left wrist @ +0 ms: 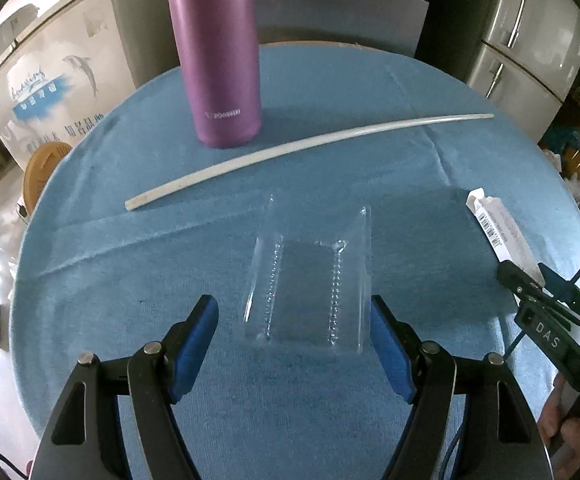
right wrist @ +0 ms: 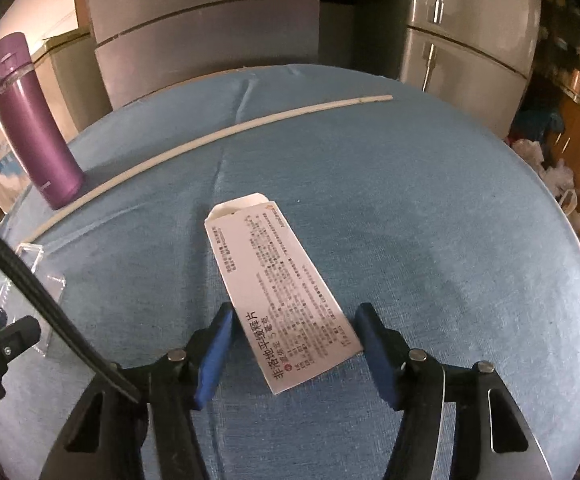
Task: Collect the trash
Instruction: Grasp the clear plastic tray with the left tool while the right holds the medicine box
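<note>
The right gripper point(right wrist: 294, 344), jaws wide and empty, straddles the white printed cardboard medicine box point(right wrist: 277, 292) right of the purple steel flask point(right wrist: 33, 128); it should close squarely across the box's long edges.

purple flask point(left wrist: 217, 52), blue tablecloth point(left wrist: 370, 92), white printed carton point(right wrist: 281, 296).

1. The left wrist camera looks forward and down along its fingers, close over the blue tablecloth point(left wrist: 129, 280) — toward the fridges point(left wrist: 530, 40).
2. The right wrist camera faces likewise, just as close.
3. Both views share the purple bottle point(left wrist: 217, 52), the white stick point(left wrist: 290, 152) and the paper box point(right wrist: 277, 296).
</note>
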A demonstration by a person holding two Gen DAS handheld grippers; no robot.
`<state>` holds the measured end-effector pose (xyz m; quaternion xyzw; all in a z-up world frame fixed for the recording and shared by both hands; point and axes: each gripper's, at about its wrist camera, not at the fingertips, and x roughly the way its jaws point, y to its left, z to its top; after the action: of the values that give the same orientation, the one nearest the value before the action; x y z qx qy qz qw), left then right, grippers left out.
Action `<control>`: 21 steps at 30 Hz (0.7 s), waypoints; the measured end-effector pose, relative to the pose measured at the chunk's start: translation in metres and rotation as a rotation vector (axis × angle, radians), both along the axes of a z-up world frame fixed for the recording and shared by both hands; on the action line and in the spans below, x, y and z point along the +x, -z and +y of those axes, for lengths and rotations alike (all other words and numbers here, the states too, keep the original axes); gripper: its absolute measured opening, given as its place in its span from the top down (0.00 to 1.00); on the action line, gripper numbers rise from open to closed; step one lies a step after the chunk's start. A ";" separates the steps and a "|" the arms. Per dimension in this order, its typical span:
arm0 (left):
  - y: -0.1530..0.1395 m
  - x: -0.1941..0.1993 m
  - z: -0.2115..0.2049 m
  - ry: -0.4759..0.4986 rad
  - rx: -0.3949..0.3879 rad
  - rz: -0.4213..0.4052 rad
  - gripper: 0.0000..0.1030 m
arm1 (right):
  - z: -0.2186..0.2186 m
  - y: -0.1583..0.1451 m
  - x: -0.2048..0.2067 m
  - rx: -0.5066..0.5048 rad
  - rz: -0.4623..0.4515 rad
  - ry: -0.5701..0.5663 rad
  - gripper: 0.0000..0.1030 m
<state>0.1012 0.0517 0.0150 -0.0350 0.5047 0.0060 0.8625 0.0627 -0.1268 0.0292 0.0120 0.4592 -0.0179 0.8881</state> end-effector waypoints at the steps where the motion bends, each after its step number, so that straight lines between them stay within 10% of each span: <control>1: 0.001 0.001 0.000 0.003 -0.007 0.002 0.26 | -0.001 0.000 -0.001 0.000 -0.004 0.000 0.41; 7: 0.006 0.003 0.007 0.009 -0.059 -0.005 0.45 | -0.010 -0.004 -0.008 0.059 -0.012 0.009 0.44; 21: -0.038 -0.065 0.001 -0.005 -0.032 -0.092 0.45 | -0.034 -0.031 -0.067 0.259 -0.083 -0.045 0.47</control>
<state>0.0366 0.0528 0.0532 -0.0503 0.4646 -0.0017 0.8841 -0.0048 -0.1609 0.0602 0.1169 0.4208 0.0617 0.8975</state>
